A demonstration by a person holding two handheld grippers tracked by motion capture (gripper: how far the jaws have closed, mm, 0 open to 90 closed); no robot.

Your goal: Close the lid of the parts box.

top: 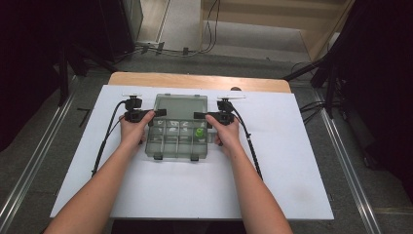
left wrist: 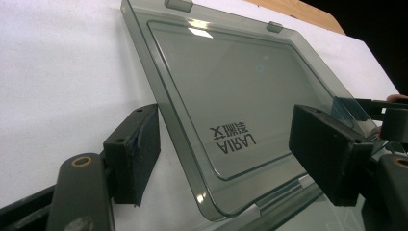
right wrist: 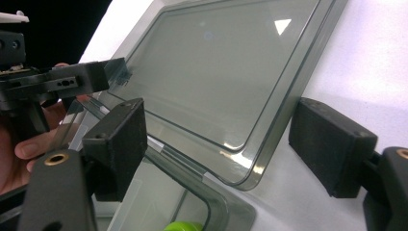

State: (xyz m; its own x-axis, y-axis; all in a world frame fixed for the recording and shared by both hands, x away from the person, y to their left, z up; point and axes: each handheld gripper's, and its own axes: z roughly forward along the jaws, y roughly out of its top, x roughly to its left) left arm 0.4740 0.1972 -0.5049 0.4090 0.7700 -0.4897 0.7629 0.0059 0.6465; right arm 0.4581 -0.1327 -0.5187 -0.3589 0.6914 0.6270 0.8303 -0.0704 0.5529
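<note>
Left gripper [left wrist: 226, 159] jaws apart, straddling corner edge of smoky clear lid [left wrist: 231, 82] w/ mirrored "LARIA" print — pads not touching it; white table [left wrist: 62, 72] beneath.

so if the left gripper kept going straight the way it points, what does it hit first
Most likely the open smoky clear plastic lid of the compartment box: its side edge lies between the left gripper jaws, which stand apart without touching it. Depth is hard to judge.

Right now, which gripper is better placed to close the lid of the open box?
Neither clearly: the left gripper and right gripper each straddle one side edge of the lid, jaws open. Probably both together.
</note>
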